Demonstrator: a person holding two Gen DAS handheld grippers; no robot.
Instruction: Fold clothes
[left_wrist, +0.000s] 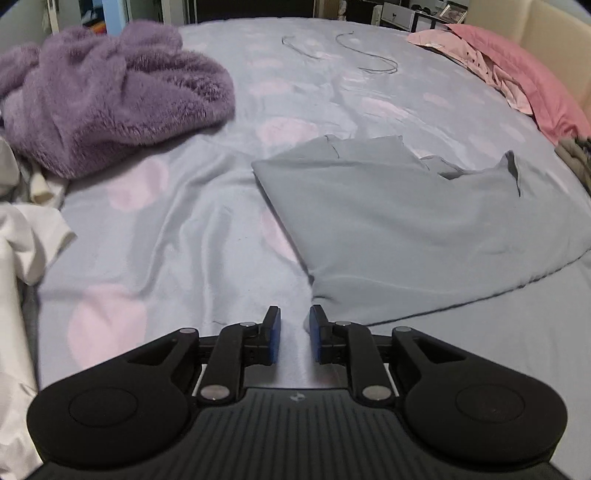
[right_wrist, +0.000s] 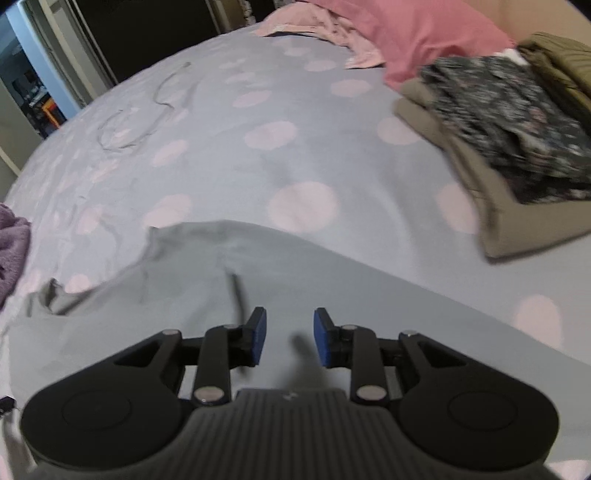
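Since the grey garment (left_wrist: 388, 229) looked soft and light, I judged its near edge best; my left gripper (left_wrist: 294, 334) and right gripper (right_wrist: 289, 338) stood open, empty.

I count one grey garment (left_wrist: 406, 229) laid flat at my twelve o'clock and one purple fleece (left_wrist: 110, 99) at ten. At two o'clock sit one pink pillow (right_wrist: 413, 33) and three stacked clothes (right_wrist: 517, 147).

Dim indoor light, soft shadows, fisheye bending at edges, right view motion-blurred
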